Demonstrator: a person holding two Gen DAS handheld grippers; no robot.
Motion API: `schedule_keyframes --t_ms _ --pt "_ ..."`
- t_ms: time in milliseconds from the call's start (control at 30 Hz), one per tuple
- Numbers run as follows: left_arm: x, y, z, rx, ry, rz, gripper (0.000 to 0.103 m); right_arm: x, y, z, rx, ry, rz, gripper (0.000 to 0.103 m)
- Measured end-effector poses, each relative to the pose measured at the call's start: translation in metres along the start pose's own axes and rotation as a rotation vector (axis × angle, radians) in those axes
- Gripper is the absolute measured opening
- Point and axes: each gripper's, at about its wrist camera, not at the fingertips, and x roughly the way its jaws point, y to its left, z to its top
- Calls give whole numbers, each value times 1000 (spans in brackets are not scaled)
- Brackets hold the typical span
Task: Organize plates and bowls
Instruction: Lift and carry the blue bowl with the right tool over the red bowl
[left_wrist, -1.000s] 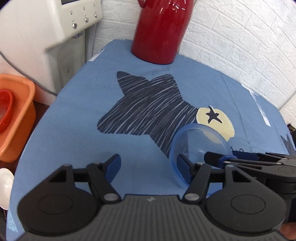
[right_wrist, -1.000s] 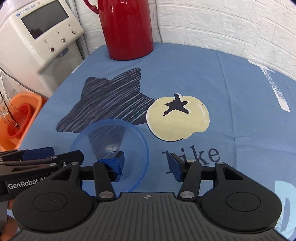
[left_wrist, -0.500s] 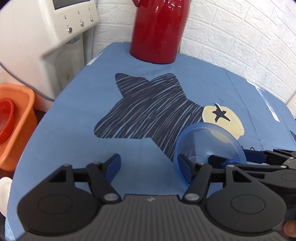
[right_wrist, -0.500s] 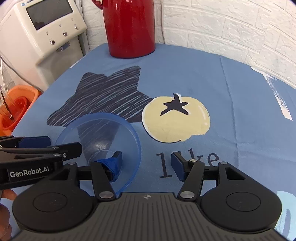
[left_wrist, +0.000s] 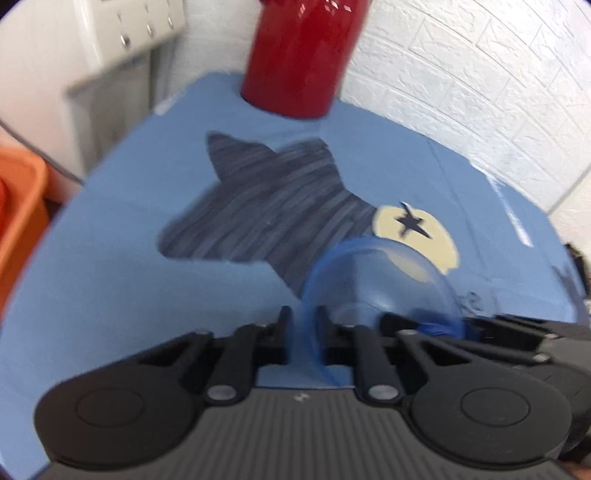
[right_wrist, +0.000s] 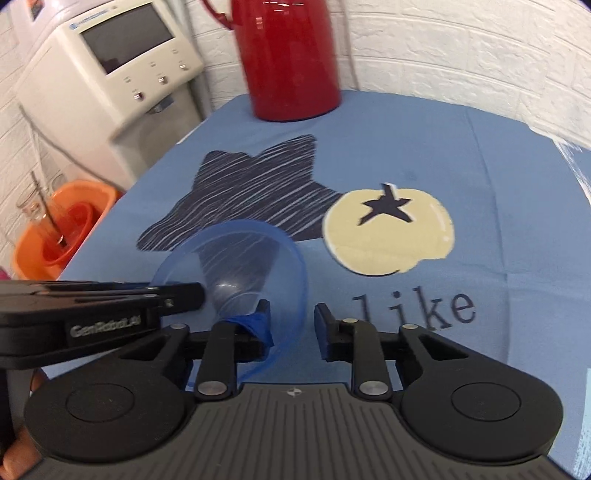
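A blue printed tablecloth (right_wrist: 480, 147) carries a red jug (right_wrist: 291, 62).

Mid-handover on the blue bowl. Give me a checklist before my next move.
1. Left gripper jaws closed on the rim of the translucent blue plastic bowl: ok, though blurred.
2. Right gripper jaws apart, straddling the rim: ok.
3. Bowl resting on the blue printed tablecloth or lifted: cannot tell.
4. Red metal jug well clear of the bowl: ok.
5. Left wrist view sharp: not ok.
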Motion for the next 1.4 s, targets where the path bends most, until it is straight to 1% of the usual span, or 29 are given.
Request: schedule_keyframes --t_ms 67,200,300,433,567,667,767,833,967,1067,1167,1200,1233,1267,1300,1367,1400 --pt "-5 -4 -3 17 -18 24 5 -3 6 -1 -17 2 5 7" --pt "-22 -5 -9 8 7 -14 5 -19 5 -6 19 -11 22 7" --pt "-44 -17 -19 23 11 -32 4 -45 7 -15 30 -20 26 9" --pt "-83 -46 -42 58 16 -67 3 -94 8 -37 17 -30 -2 11" --pt "-128 -88 -79 128 31 -122 3 -155 0 -71 64 -34 -14 13" --pt "-153 -122 -116 183 70 -178 4 -202 -8 -106 114 -22 -28 15" --pt "-166 -151 -157 239 113 -224 4 -238 -15 -145 153 -3 -68 16" --pt "-171 -172 -188 286 143 -239 3 -257 -18 -170 173 16 -95 16" --pt "-175 -197 -236 355 197 -254 3 -275 -28 -207 215 59 -120 16" --pt "-177 -205 -257 380 208 -249 2 -281 -32 -224 219 61 -127 16" --pt "-175 -205 -266 401 203 -237 4 -280 -33 -232 209 58 -120 16" --pt "-174 -205 -267 413 199 -231 9 -279 -32 -233 194 51 -131 16" --pt "-172 -206 -269 423 198 -225 11 -278 -32 -234 180 45 -152 15" --pt "-172 -206 -270 421 192 -232 12 -279 -33 -237 173 34 -157 14" --pt "-172 -205 -270 419 192 -237 16 -279 -34 -238 175 25 -155 14" --pt "-173 -203 -268 411 188 -245 26 -282 -39 -240 204 9 -142 14" --pt "-175 -203 -267 414 182 -249 43 -283 -41 -241 209 2 -147 14"
